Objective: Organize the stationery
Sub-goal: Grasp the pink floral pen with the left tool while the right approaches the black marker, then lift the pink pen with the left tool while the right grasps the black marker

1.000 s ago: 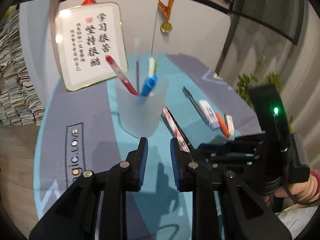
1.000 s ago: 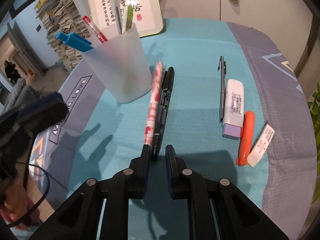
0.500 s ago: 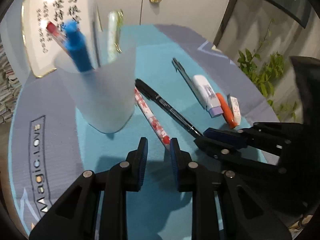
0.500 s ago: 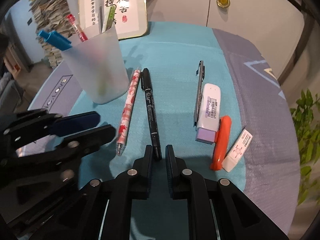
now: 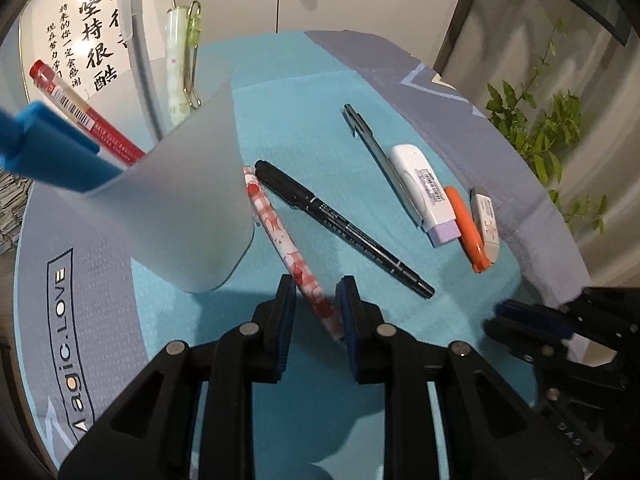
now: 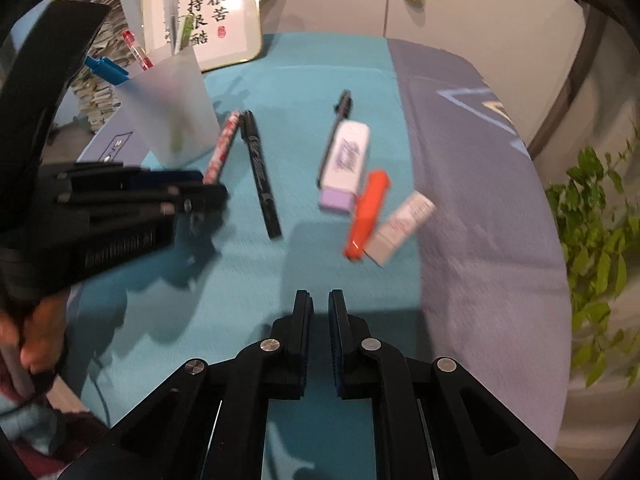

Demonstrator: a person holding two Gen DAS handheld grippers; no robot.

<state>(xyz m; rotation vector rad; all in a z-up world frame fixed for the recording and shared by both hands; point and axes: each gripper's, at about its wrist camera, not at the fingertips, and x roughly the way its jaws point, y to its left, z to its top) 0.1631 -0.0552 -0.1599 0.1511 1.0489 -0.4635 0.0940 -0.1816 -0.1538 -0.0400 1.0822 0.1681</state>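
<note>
A frosted pen cup (image 5: 180, 208) (image 6: 168, 108) holds a blue pen, a red pen and others. A pink patterned pen (image 5: 288, 248) (image 6: 222, 148) lies beside it, its near end between the open jaws of my left gripper (image 5: 316, 292), which also shows in the right wrist view (image 6: 200, 192). A black marker (image 5: 344, 228) (image 6: 260, 172) lies next to it. My right gripper (image 6: 320, 300) hovers nearly shut and empty above the mat, and shows at the left wrist view's right edge (image 5: 520, 320).
On the teal mat (image 6: 240, 300) lie a dark pen (image 5: 368, 140), a white and lilac correction tape (image 5: 424, 192), an orange pen (image 5: 468, 232) and a small white eraser (image 5: 486, 220). A framed calligraphy board (image 6: 200, 12) stands behind the cup. A plant (image 5: 540, 132) stands right.
My left gripper has moved forward and down, and its jaws now straddle the pink pen's near end. My right gripper has pulled back and to the right, away from the black marker.
</note>
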